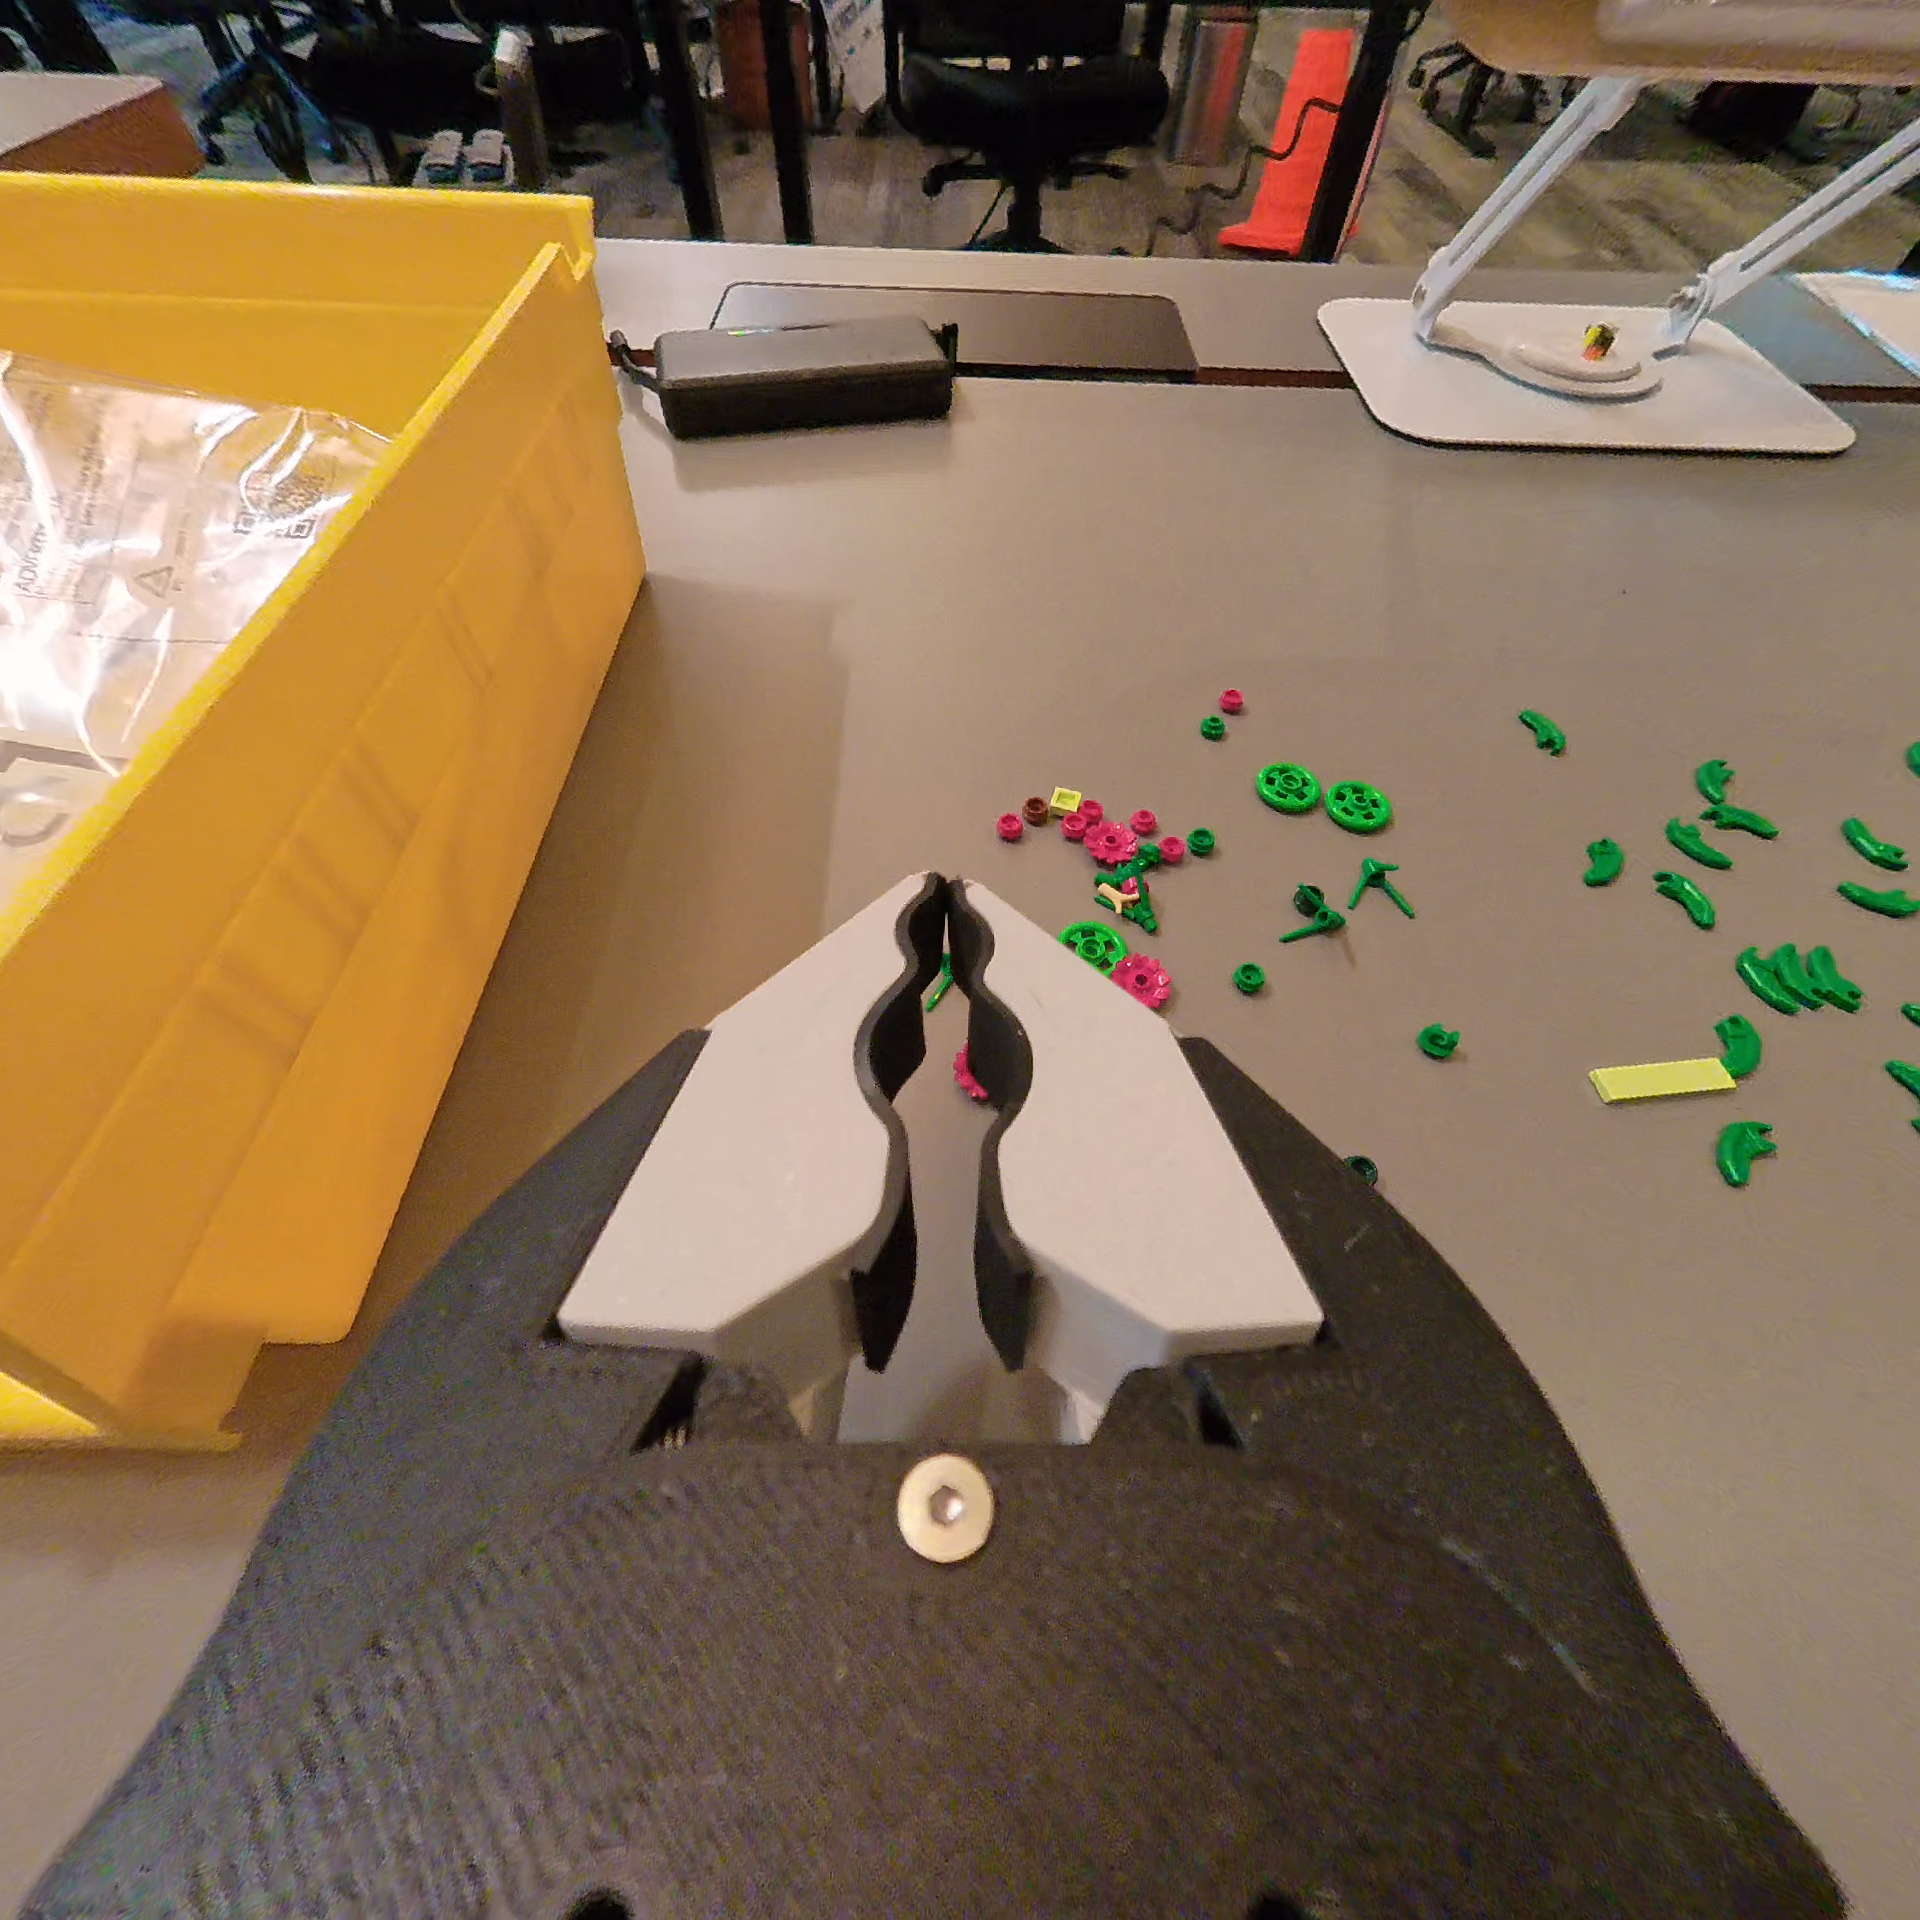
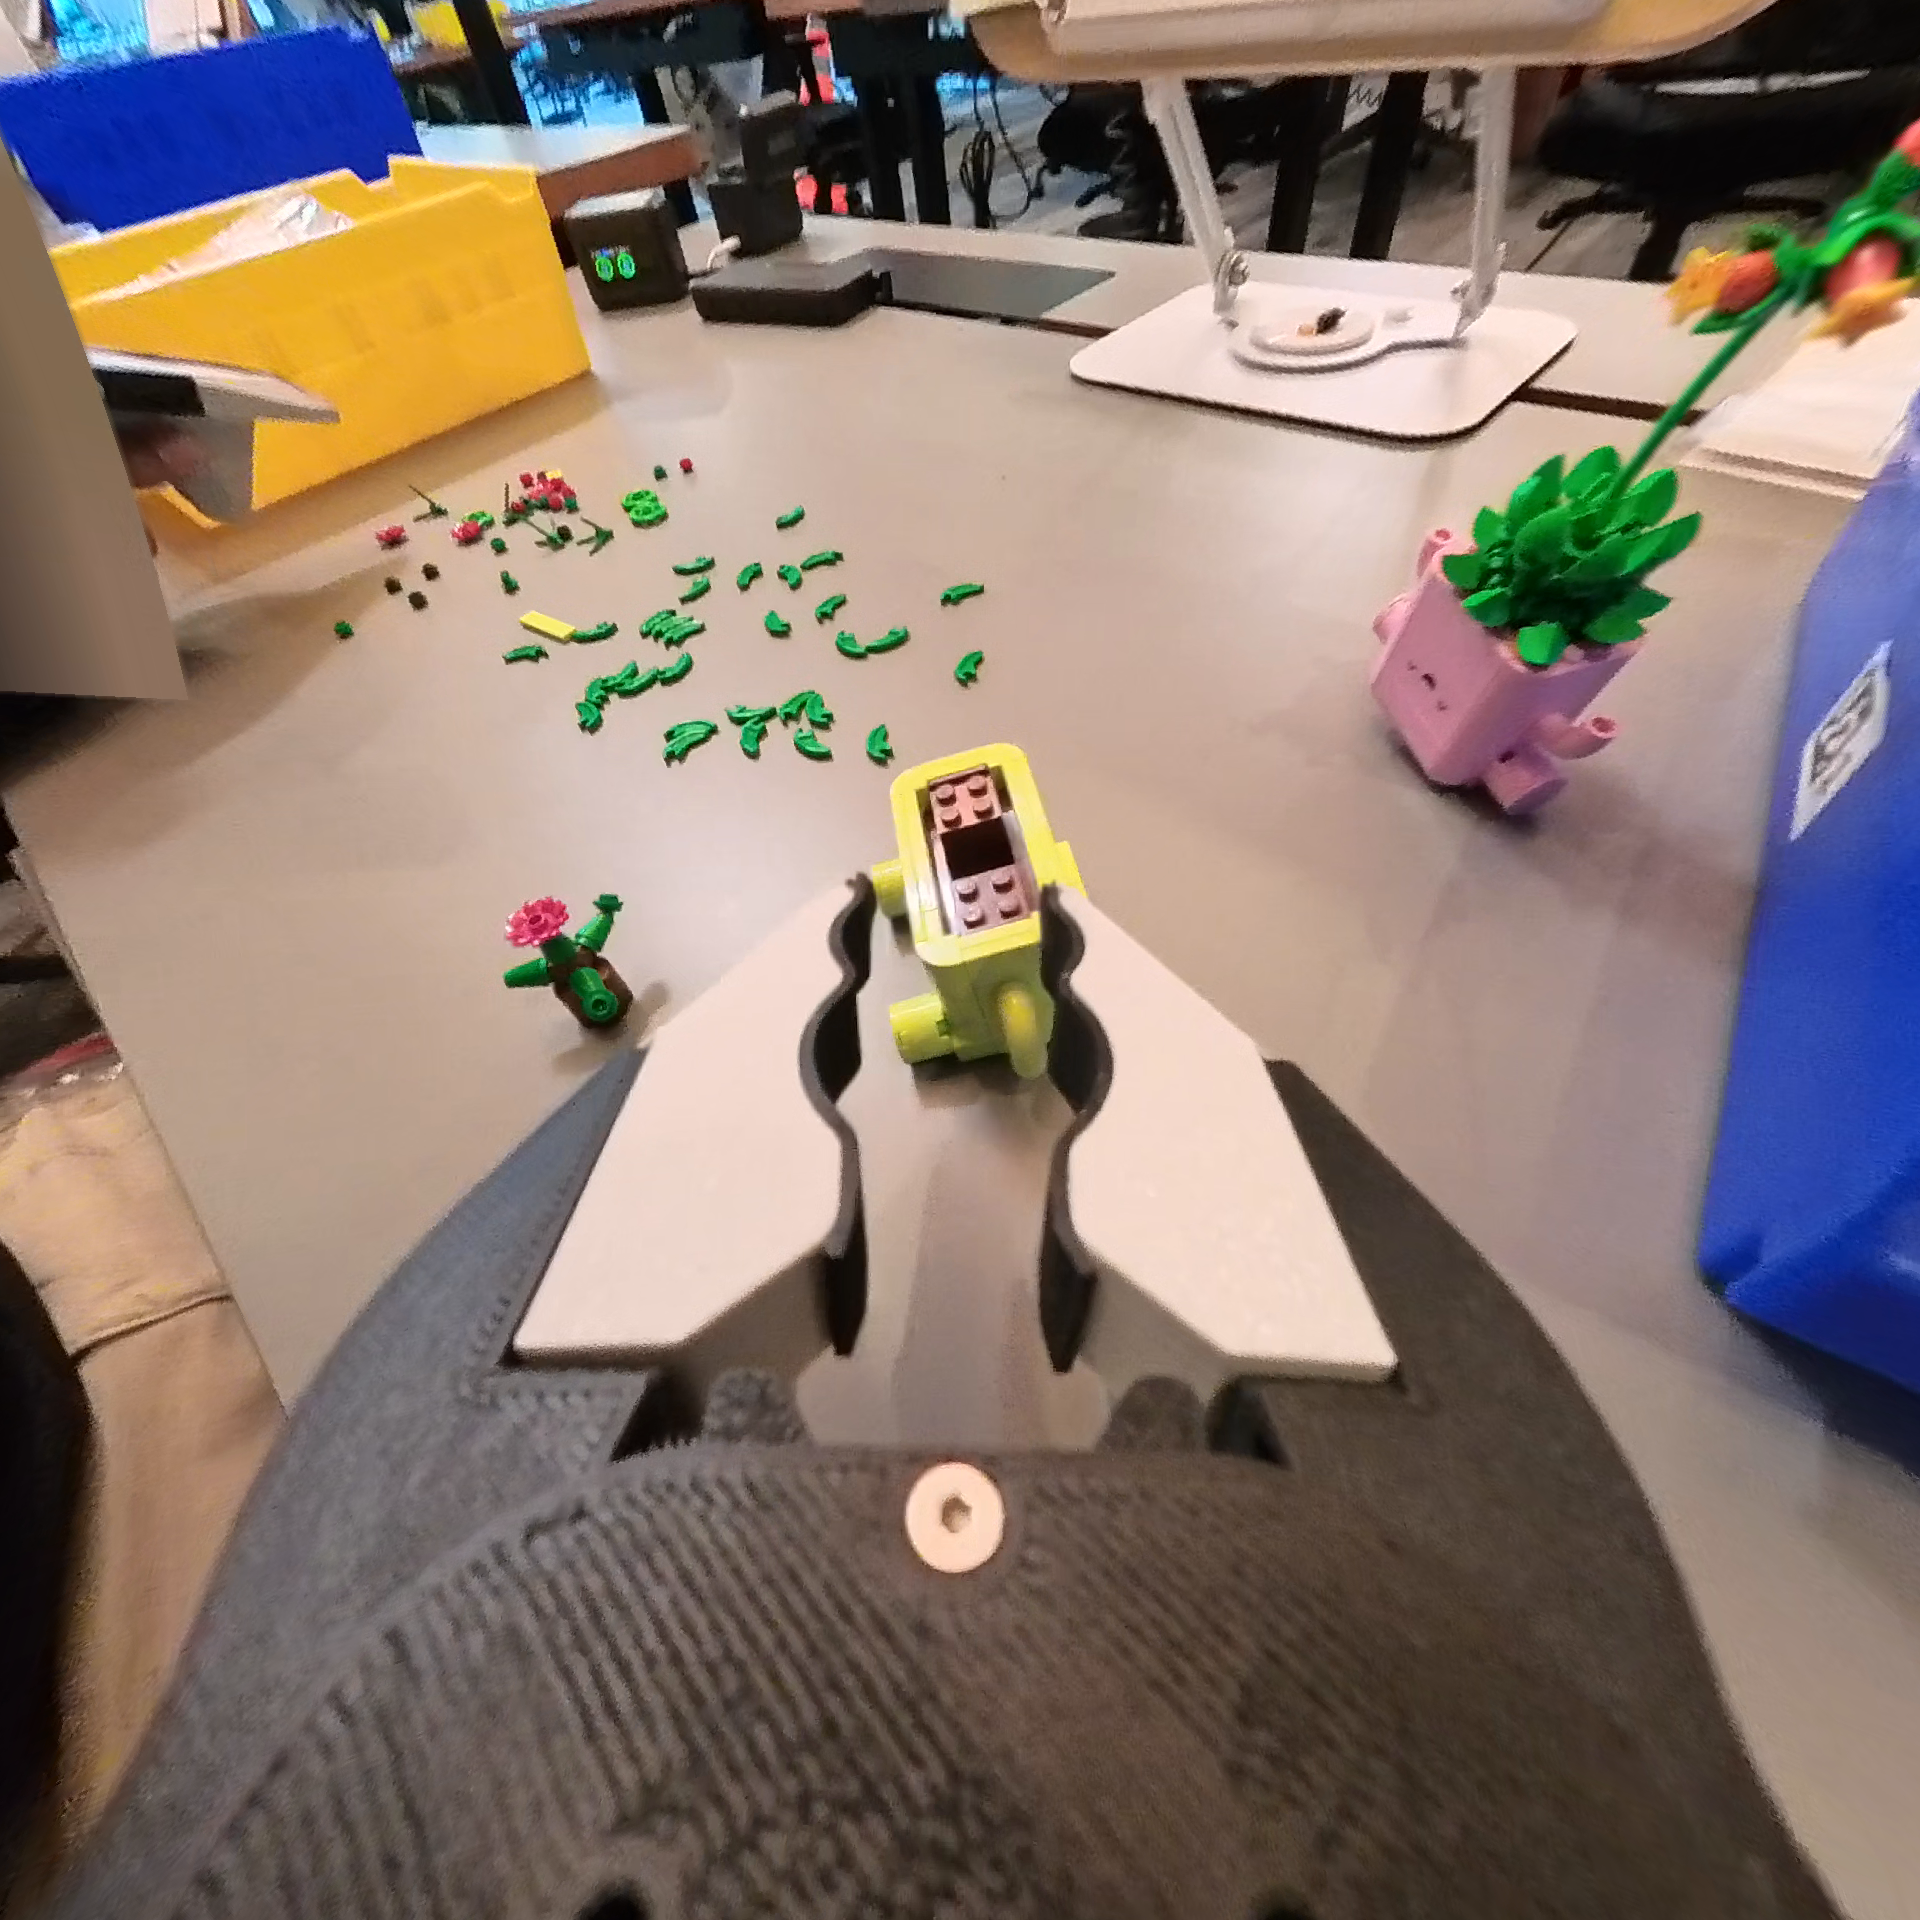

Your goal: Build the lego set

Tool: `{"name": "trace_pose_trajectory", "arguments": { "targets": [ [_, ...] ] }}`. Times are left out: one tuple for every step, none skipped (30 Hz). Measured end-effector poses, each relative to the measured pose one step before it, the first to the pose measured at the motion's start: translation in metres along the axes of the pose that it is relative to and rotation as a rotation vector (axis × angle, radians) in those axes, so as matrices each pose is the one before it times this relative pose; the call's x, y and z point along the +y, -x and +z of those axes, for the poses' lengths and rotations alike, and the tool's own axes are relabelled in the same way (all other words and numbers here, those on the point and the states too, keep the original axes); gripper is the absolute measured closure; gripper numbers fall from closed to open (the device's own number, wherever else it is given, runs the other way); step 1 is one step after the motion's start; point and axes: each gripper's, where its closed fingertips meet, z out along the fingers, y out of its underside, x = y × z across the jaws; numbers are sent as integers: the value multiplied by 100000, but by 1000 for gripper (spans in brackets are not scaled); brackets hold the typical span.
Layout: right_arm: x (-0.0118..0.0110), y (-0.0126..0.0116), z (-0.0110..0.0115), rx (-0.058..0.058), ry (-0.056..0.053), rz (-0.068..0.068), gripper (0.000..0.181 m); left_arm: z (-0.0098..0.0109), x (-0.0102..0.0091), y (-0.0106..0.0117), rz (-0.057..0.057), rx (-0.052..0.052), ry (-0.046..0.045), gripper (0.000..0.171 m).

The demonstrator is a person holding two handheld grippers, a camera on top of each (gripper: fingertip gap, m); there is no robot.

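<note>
My right gripper point(image 2: 956, 904) is shut on a lime-green pot build point(image 2: 971, 977) with brown plates point(image 2: 977, 831) inside. Its right pad lies on the pot's side and its left fingertip meets a round stub on the other side. The pot sits low over the grey table point(image 2: 1195, 582). My left gripper point(image 1: 948, 883) is shut, tips together, above the table beside loose magenta flowers point(image 1: 1112, 842). A thin green stem point(image 1: 938, 982) shows through the gap behind the tips; I cannot tell if it is pinched. The left gripper's fingers point(image 2: 208, 405) also show far left in the right wrist view.
Green leaves point(image 1: 1787, 977) point(image 2: 675, 675), green wheels point(image 1: 1320, 795) and a lime tile point(image 1: 1662, 1081) lie scattered. A small flower build point(image 2: 566, 961) stands left of the pot. A pink pot plant point(image 2: 1475, 686), blue box point(image 2: 1829, 987), yellow bin point(image 1: 312, 831), black power brick point(image 1: 805, 374) and white stand base point(image 1: 1558, 384) surround them. My left gripper's tips are some 15 cm from the lime tile point(image 1: 1662, 1081). It turns up in the right wrist view point(image 2: 542, 622) as well.
</note>
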Motion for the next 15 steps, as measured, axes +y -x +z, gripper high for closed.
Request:
{"name": "trace_pose_trajectory", "arguments": {
  "targets": [
    [201, 107, 167, 550, 1561, -1719, 151, 26, 32, -22, -508, 614, 226, 171],
    [175, 126, 156, 607, 1441, -1911, 151, 3, 10, -36, -499, 775, 40, 171],
    [161, 115, 141, 582, 1278, -1841, 152, 10, 16, -41, -349, 623, 112, 171],
    [131, 105, 124, 454, 1053, -1524, 152, 48, 54, -48, -114, 565, 406, 171],
    [103, 90, 90, 167, 839, -1065, 153, 87, 101, -92, 143, 650, 775, 171],
    [76, 76, 67, -78, 649, -579, 154, 87, 95, -115, 396, 653, 807, 171],
    [59, 42, 43, -180, 415, -138, 154, 89, 94, -147, 679, 650, 790, 170],
    [20, 16, 25, -314, 196, 148, 154, 96, 95, -158, 937, 508, 828, 169],
    [14, 24, 6, -427, 68, 310, 154, 92, 100, -179, 1215, 331, 852, 167],
    [-2, 19, -1, -479, -3, 396, 154, 118, 122, -218, 1592, 505, 997, 166],
    [-5, 9, -9, -450, -57, 392, 154, 184, 104, -320, 1780, 990, 1182, 165],
    [-9, 2, -4, -352, -78, 353, 154, 280, -25, -311, 1288, 1034, 696, 164],
    [2, 13, 5, -330, -44, 303, 154, 418, -209, -322, 407, 1487, -14, 164],
    [0, 14, 0, -307, 18, 222, 154, 540, -218, -378, -137, 2332, 409, 163],
    [16, 24, 7, -298, 85, 125, 154, 635, -16, -241, -163, 2077, 1815, 161]
  ]
}}
